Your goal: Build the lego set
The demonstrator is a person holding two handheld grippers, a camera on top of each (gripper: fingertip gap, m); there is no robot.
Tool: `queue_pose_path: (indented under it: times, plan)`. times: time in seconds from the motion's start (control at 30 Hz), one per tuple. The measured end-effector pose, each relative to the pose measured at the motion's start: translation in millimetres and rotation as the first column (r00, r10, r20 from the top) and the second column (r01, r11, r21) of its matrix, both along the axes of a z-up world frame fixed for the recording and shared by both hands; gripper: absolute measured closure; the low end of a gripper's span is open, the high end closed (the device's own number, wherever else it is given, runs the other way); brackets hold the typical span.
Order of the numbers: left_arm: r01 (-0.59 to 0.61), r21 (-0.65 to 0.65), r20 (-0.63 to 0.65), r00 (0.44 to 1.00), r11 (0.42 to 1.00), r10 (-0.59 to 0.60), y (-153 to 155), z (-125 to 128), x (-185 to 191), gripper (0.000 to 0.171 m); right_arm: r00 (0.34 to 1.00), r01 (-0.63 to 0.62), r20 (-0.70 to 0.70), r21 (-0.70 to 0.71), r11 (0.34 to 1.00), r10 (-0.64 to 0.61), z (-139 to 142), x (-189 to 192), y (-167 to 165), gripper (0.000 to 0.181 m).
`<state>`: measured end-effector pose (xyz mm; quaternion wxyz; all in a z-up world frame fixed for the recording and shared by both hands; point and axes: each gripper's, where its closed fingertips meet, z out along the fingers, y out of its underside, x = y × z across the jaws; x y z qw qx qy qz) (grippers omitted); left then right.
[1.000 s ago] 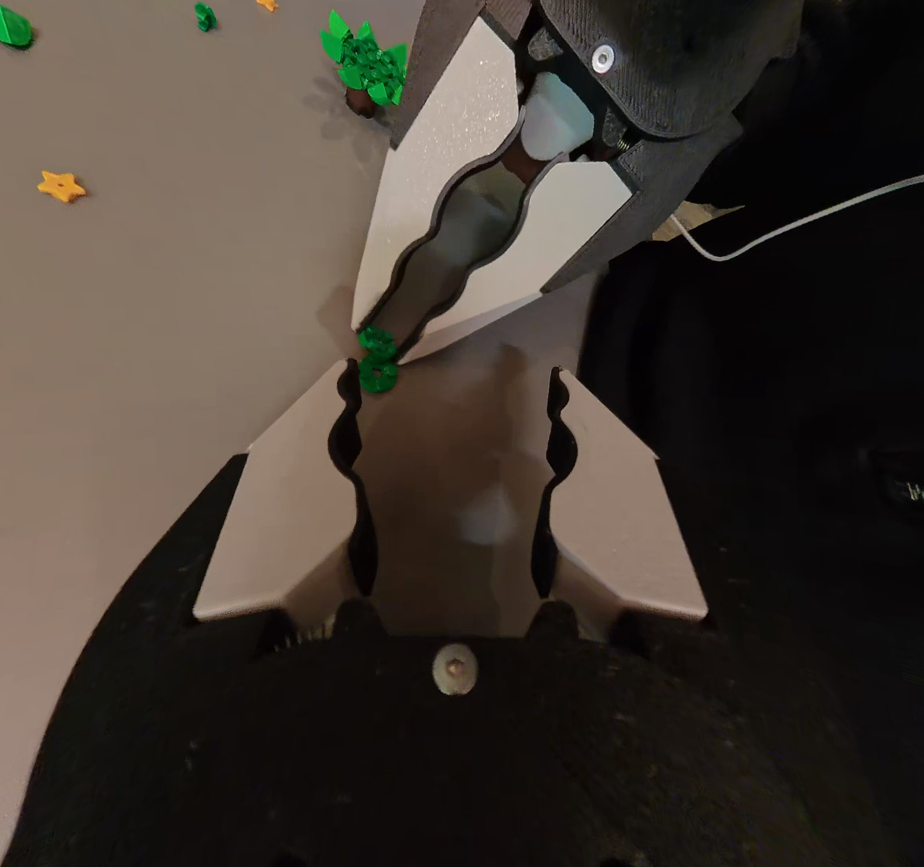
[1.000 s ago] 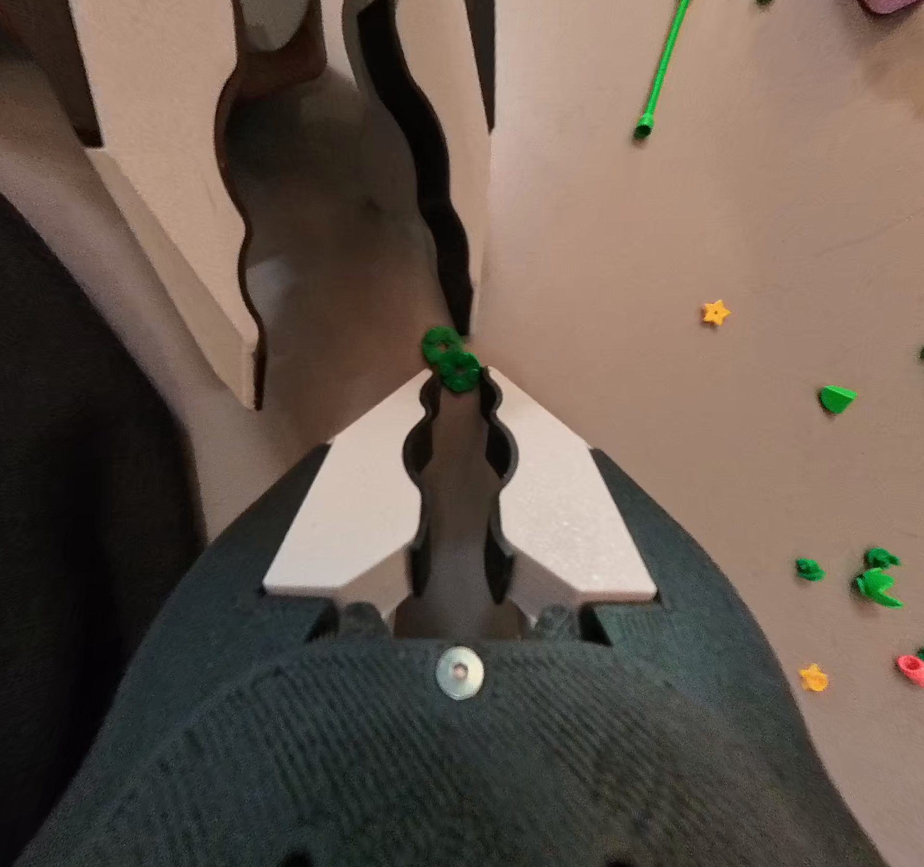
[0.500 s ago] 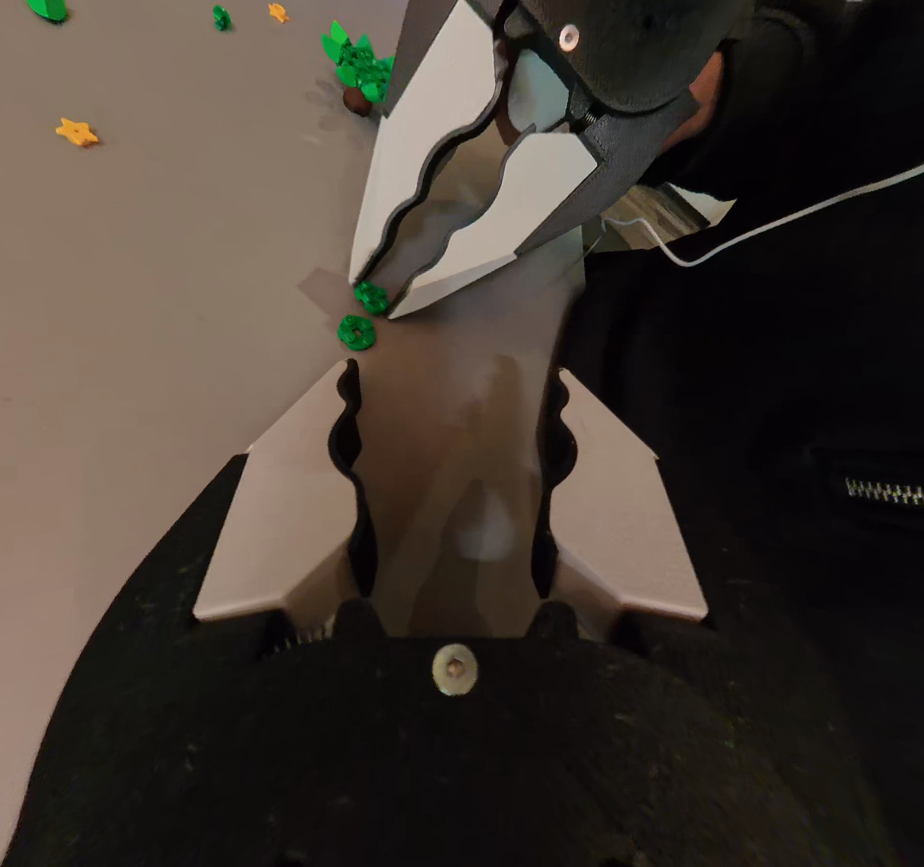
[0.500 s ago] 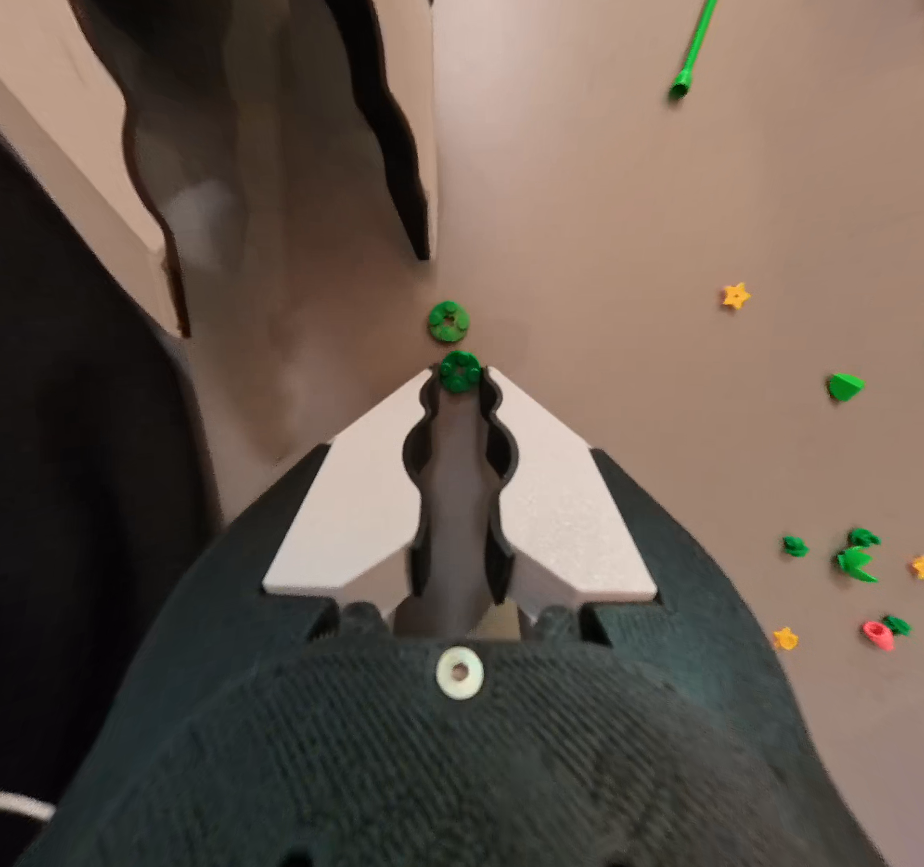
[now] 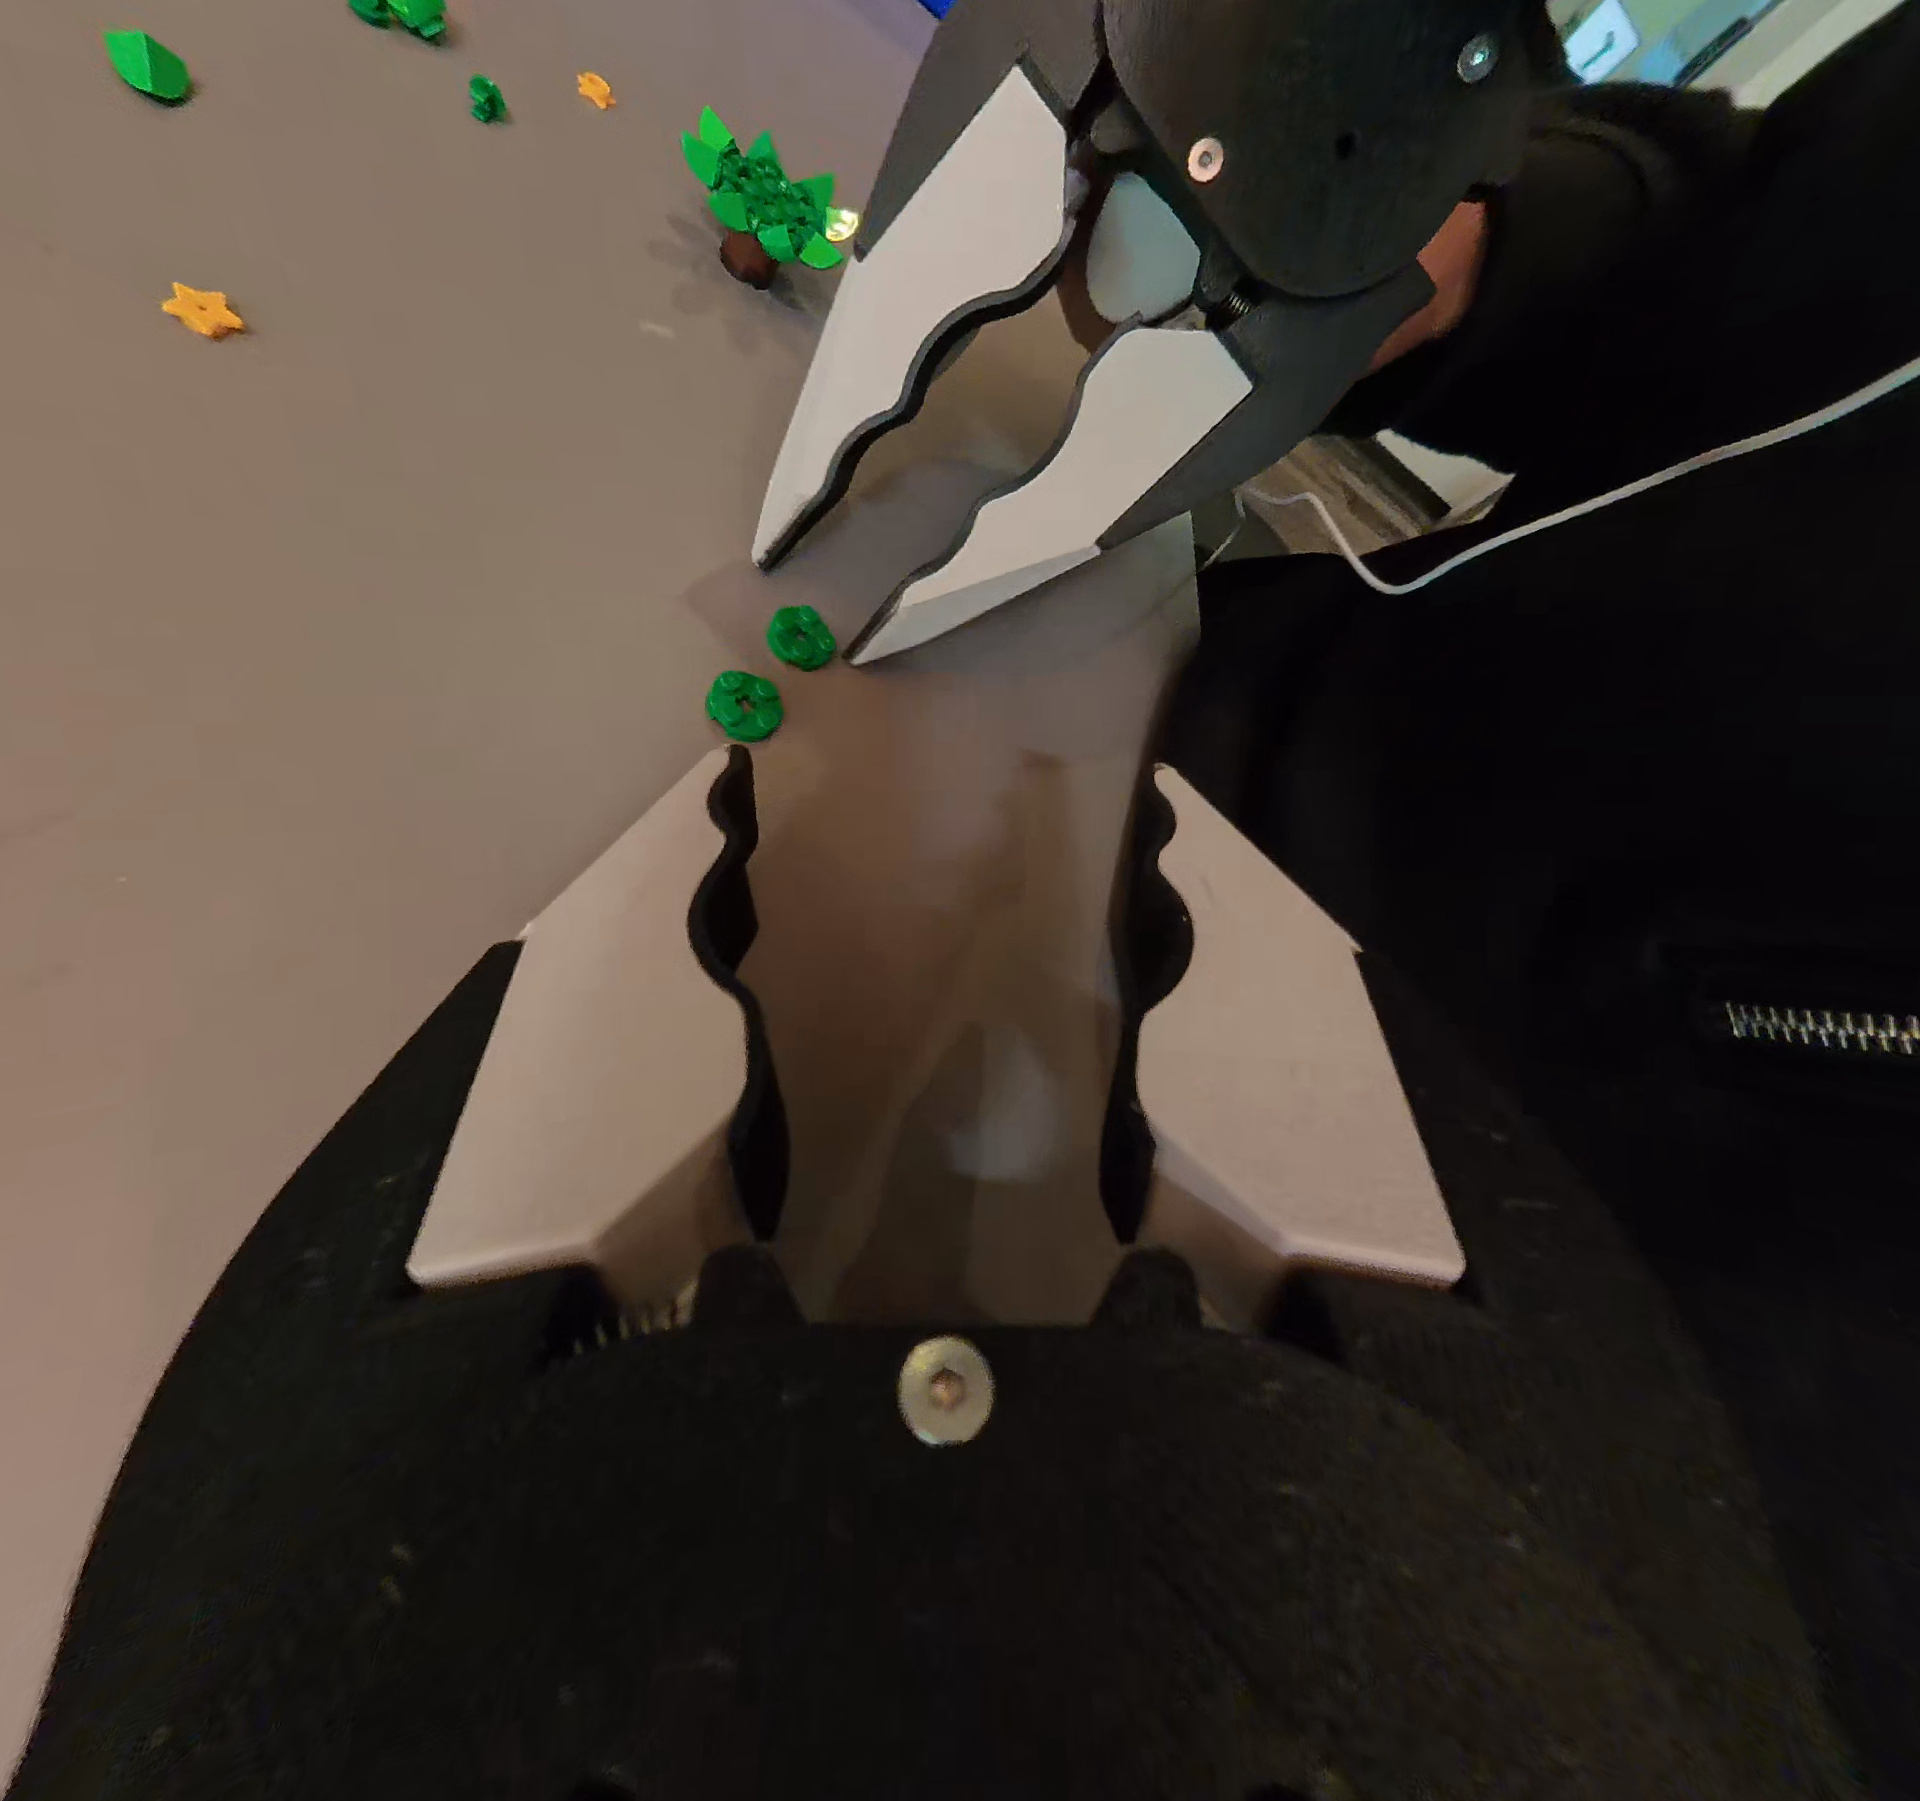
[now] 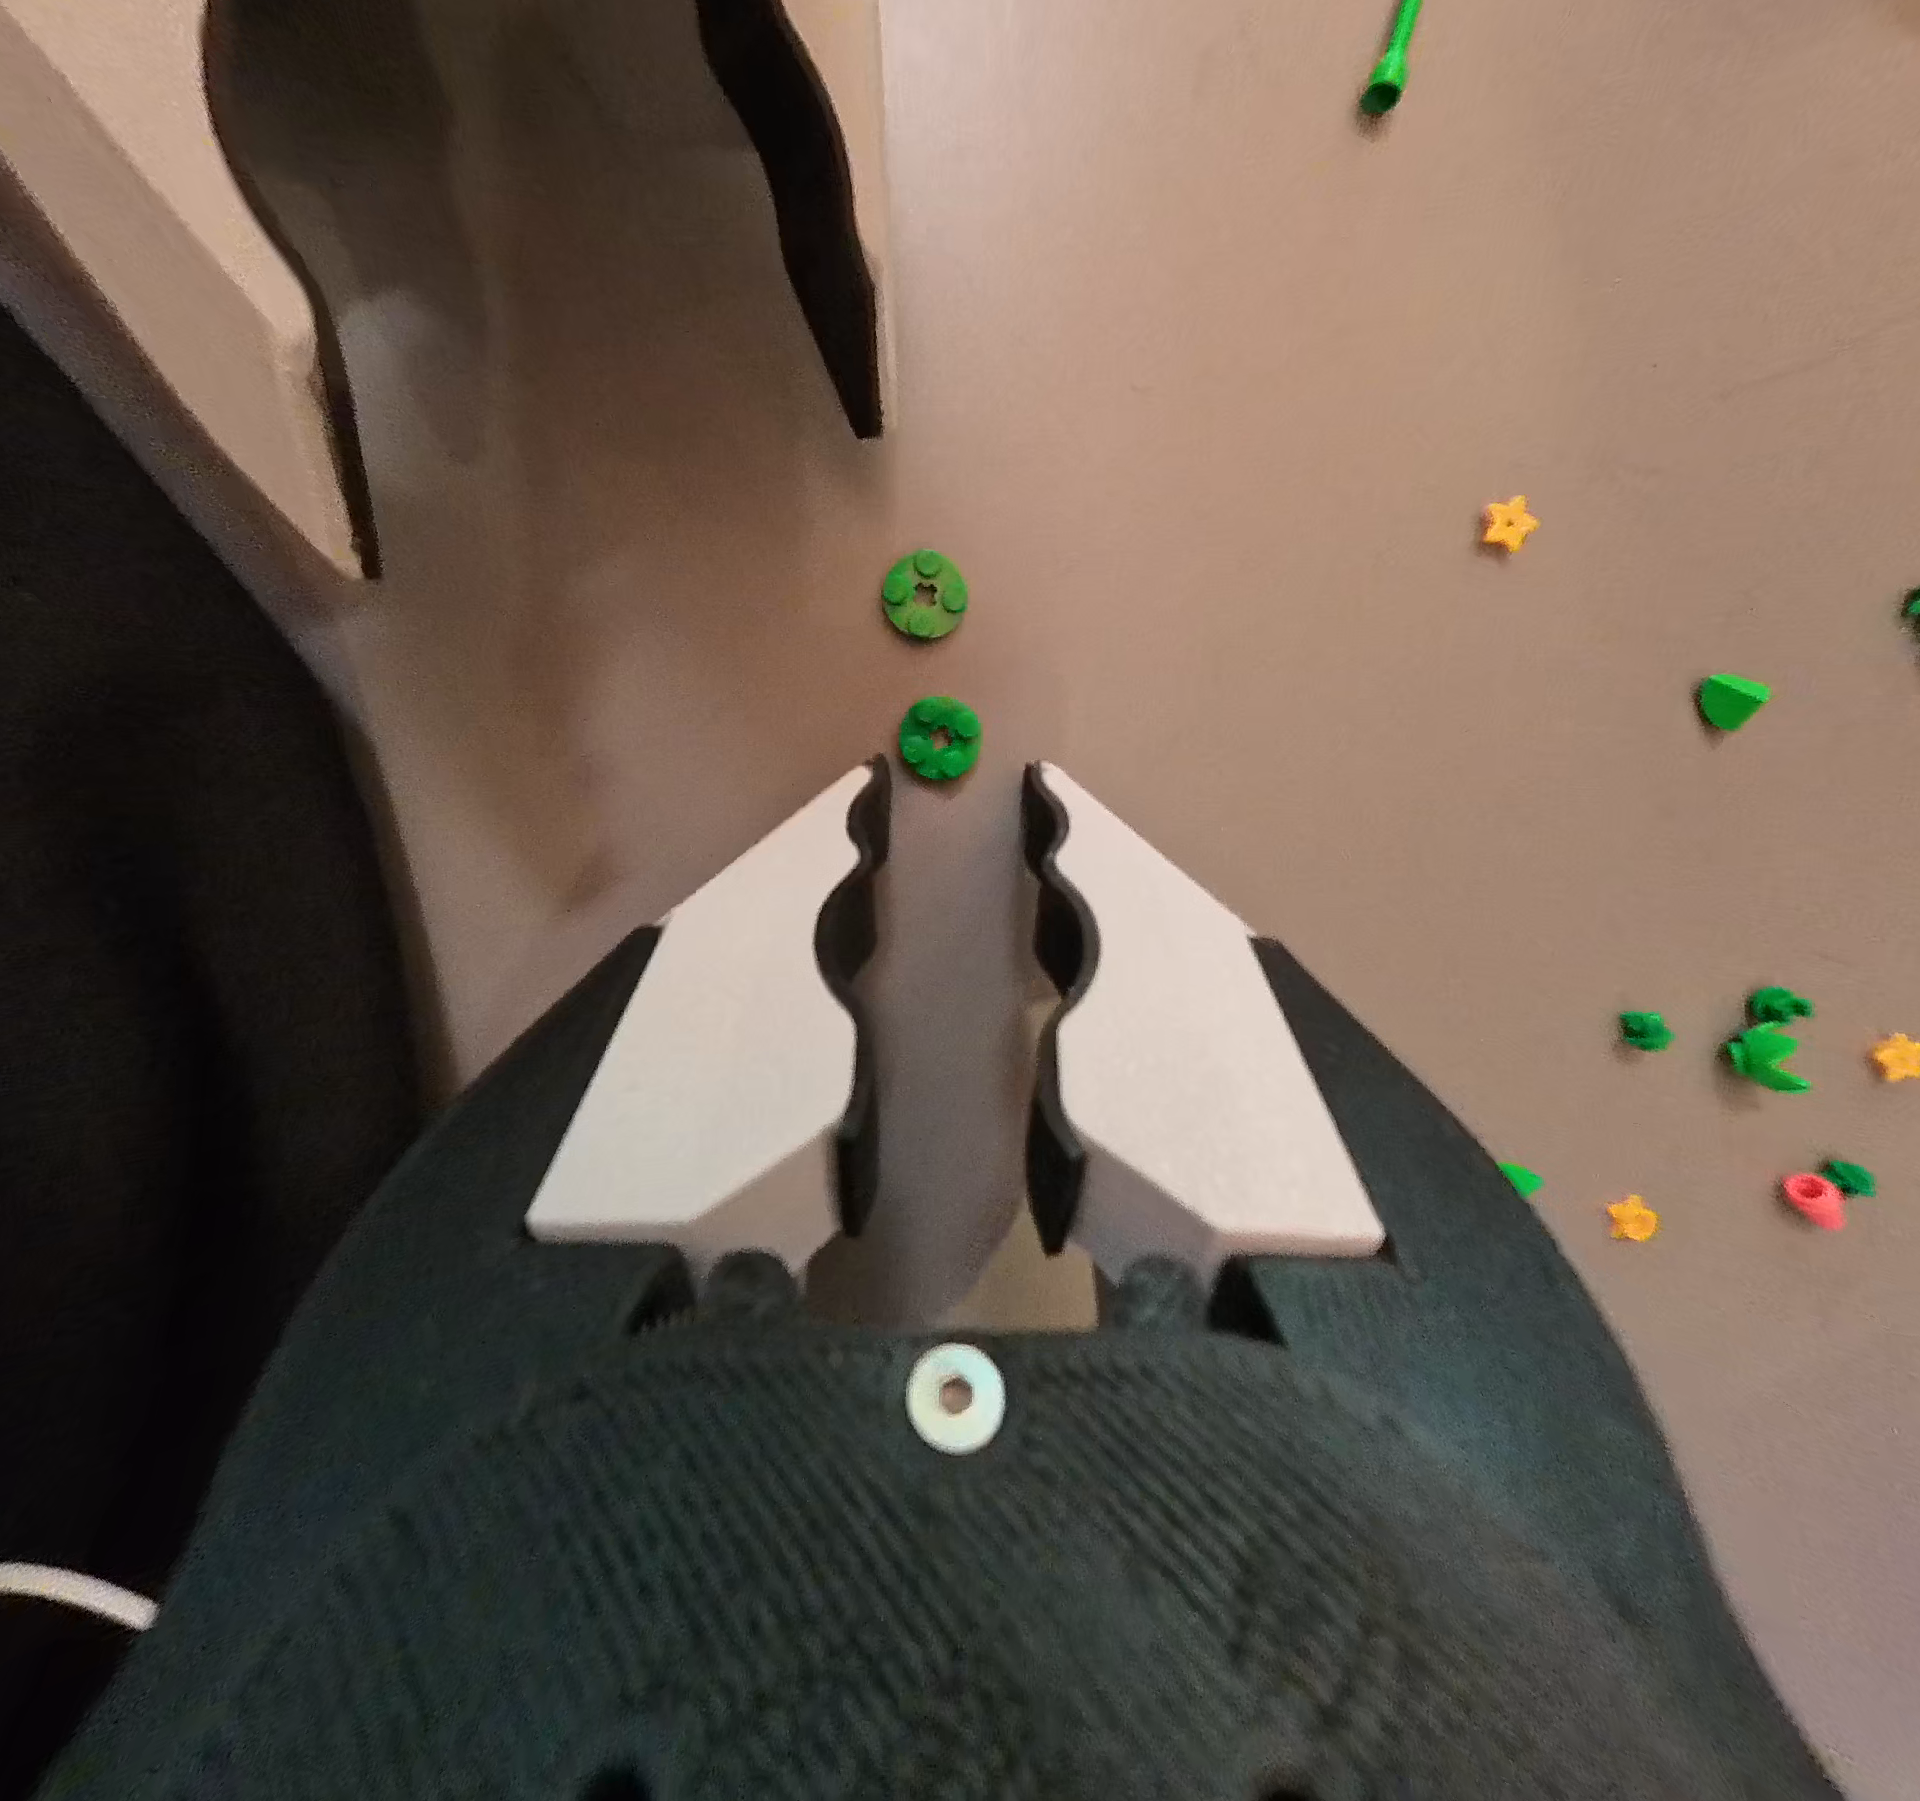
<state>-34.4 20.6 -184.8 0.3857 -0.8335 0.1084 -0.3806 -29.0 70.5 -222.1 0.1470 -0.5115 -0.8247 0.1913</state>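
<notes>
two small green round lego plates lie loose on the grey table (image 6: 1351, 401), close but not touching. the near plate (image 6: 939, 737) sits just past the tips of the right gripper (image 6: 956, 775), fingers apart and empty. the far plate (image 6: 924, 596) lies near the left gripper (image 5: 940, 764), fingers wide apart, empty. a closing finger would likely nudge a flat plate away or push it into its neighbour.
</notes>
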Motion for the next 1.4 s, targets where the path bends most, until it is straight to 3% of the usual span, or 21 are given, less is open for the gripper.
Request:
queue_pose_path:
  times: [0.7, 0.83, 1.0, 1.4]
  plan:
    - [-0.025, 0.002, 0.044, 0.999, 1.0, 0.025, 2.7, 0.0, -6.2, 0.107, 0.999, -0.033, -0.039, -0.097, 0.995, 0.029, 8.8, -9.9, -9.4, 0.167]
    - [-0.02, -0.005, 0.038, 0.999, 1.0, 0.02, 2.2, -1.7, -4.9, 0.107, 0.991, -0.119, -0.076, -0.127, 0.985, 0.11, 17.6, -17.5, -18.4, 0.168]
    - [-0.02, -0.007, 0.045, 0.999, 1.0, 0.02, 2.2, -1.6, -5.2, 0.107, 0.963, -0.266, -0.07, -0.096, 0.959, 0.26, 9.6, -20.1, -20.7, 0.168]
    - [-0.023, -0.015, 0.061, 0.998, 1.0, 0.024, 2.5, -1.4, -6.9, 0.107, 0.891, -0.451, -0.002, -0.123, 0.884, 0.455, 9.2, -22.0, -19.3, 0.168]
